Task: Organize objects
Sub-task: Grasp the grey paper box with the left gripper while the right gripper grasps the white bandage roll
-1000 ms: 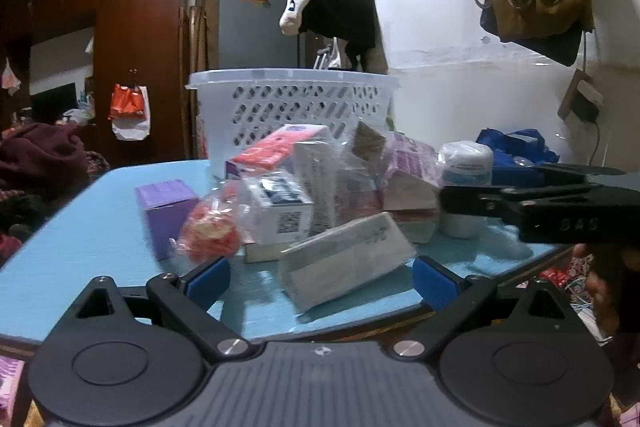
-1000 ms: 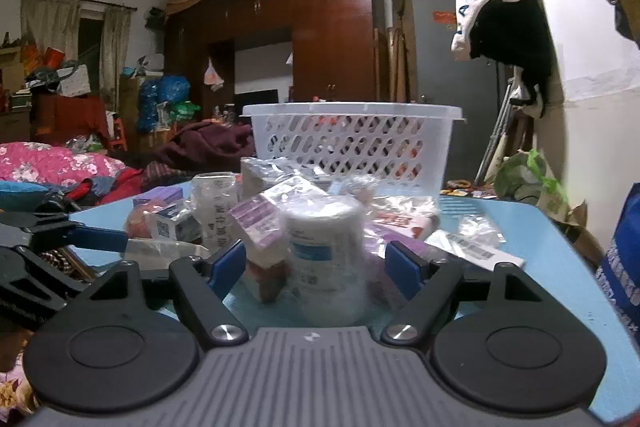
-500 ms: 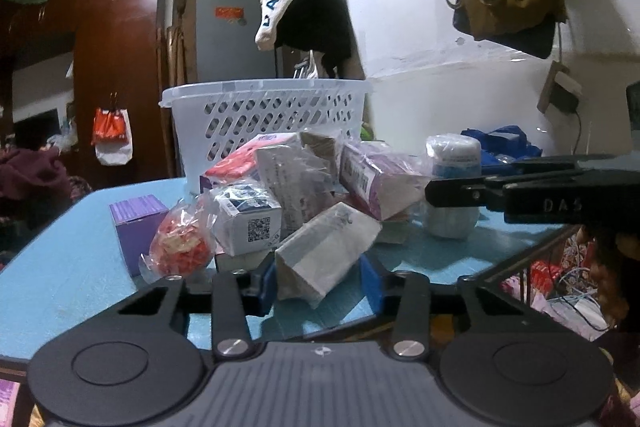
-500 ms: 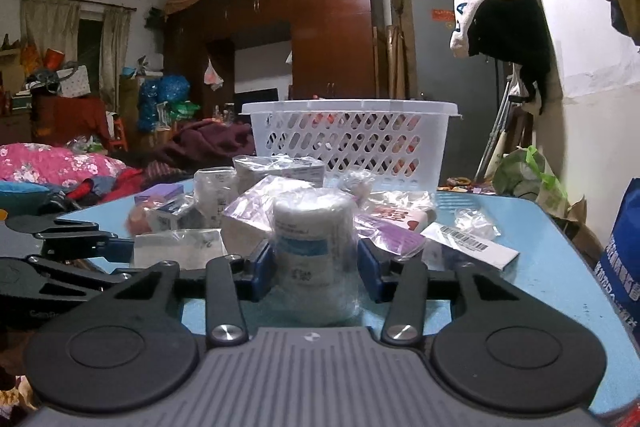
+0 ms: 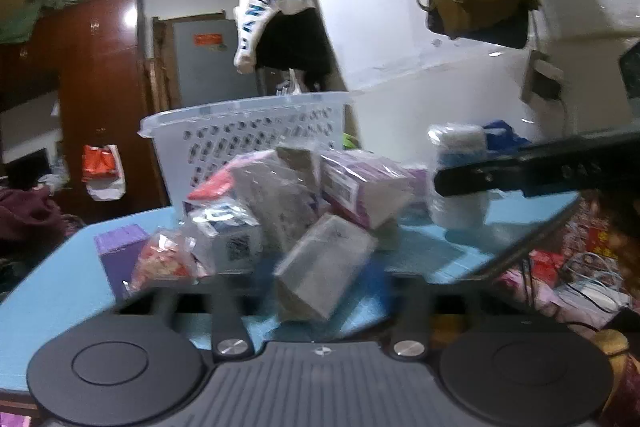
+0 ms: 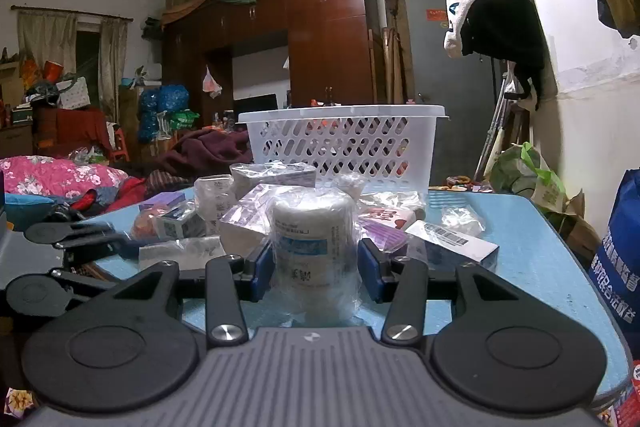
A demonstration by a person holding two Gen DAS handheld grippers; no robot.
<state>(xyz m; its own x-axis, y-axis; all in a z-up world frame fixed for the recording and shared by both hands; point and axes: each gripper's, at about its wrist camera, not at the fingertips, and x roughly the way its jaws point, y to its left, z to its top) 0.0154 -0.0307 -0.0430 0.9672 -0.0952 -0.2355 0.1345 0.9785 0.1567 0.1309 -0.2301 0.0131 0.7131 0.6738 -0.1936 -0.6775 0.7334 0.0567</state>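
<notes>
A pile of wrapped boxes and packets lies on the blue table [image 5: 56,291] in front of a white slotted basket [image 5: 248,131]. My left gripper [image 5: 320,279] is shut on a grey wrapped box [image 5: 324,263], tilted and lifted a little off the table. My right gripper [image 6: 314,263] is shut on a white wrapped jar [image 6: 314,243] with a blue label; the jar also shows in the left wrist view [image 5: 456,171]. The basket [image 6: 340,143] stands behind the pile in the right wrist view.
A purple box [image 5: 116,247] and a red packet [image 5: 164,259] lie at the pile's left. A flat barcoded box [image 6: 456,239] lies right of the jar. A blue bag [image 6: 620,251] stands at the table's right edge. Clothes hang on the wall [image 6: 492,15].
Both grippers closed from open onto their items. The left gripper has since tilted and raised the grey box; the view is blurred by motion. The right gripper holds the jar still.
</notes>
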